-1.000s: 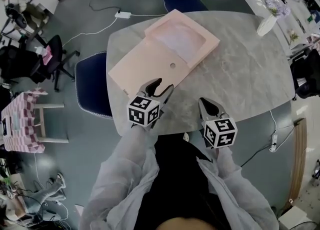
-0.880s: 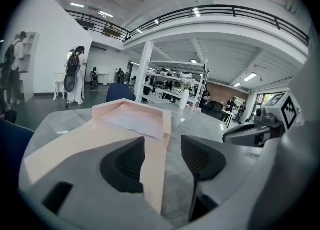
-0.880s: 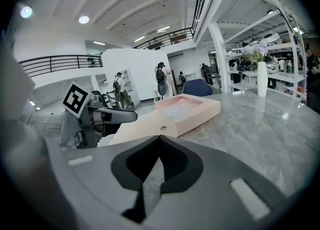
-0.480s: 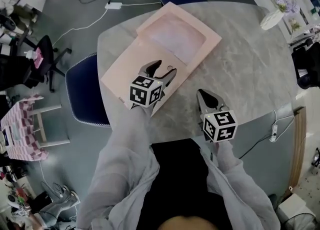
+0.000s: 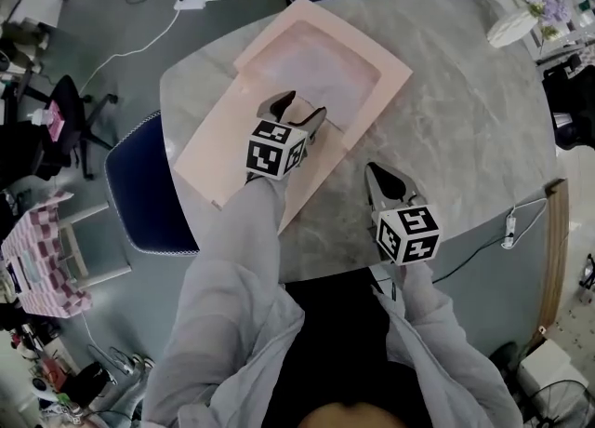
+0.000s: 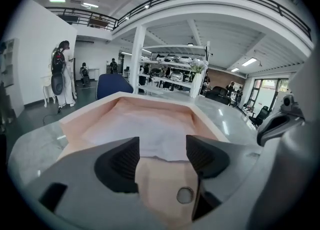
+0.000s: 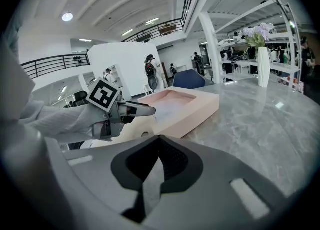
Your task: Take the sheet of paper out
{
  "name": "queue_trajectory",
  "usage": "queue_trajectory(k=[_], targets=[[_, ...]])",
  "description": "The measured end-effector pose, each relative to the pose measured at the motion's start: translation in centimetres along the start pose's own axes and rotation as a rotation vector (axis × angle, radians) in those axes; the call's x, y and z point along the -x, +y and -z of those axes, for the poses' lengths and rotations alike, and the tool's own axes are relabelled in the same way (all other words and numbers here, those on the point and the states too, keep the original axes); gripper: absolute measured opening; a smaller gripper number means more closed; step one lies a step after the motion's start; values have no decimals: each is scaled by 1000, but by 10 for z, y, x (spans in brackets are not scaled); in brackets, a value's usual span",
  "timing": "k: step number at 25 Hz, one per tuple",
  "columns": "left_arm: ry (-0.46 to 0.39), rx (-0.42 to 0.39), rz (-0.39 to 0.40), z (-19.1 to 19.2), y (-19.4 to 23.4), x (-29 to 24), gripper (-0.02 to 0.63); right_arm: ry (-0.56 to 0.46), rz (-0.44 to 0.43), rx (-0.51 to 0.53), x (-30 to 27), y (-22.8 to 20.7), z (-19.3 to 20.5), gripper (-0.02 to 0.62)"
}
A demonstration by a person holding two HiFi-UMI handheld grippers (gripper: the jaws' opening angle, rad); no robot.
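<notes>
1. A pink box [image 5: 376,105] lies open on the marble surface [image 5: 465,128]. Its lid flap [image 5: 223,152] is folded toward the person, exposing the white sheet of paper [image 5: 325,68] lying inside.
2. The left claw [image 5: 302,108] hangs over the flap, tilted down at the sheet's near edge. Its jaws are opening with nothing between them, seemingly readying to pinch that edge.
3. The right claw [image 5: 376,180] waits closed and empty above bare surface beside the box, apparently kept clear of the reach.
</notes>
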State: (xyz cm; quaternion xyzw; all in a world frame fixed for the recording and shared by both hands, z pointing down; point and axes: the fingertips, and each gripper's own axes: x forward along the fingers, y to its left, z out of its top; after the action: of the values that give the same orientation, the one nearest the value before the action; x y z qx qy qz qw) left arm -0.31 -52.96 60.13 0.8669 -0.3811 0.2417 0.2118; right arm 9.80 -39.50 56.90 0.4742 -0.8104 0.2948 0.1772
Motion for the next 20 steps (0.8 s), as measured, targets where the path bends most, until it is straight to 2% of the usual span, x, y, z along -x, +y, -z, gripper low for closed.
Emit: queue_trajectory(k=[7, 14, 20], targets=[[44, -30, -16, 4, 15, -31, 299, 18, 17, -15, -9, -5, 6, 8], [160, -106, -61, 25, 19, -55, 311, 25, 30, -31, -14, -9, 10, 9], [185, -86, -68, 27, 19, -58, 321, 17, 30, -42, -17, -12, 7, 8]])
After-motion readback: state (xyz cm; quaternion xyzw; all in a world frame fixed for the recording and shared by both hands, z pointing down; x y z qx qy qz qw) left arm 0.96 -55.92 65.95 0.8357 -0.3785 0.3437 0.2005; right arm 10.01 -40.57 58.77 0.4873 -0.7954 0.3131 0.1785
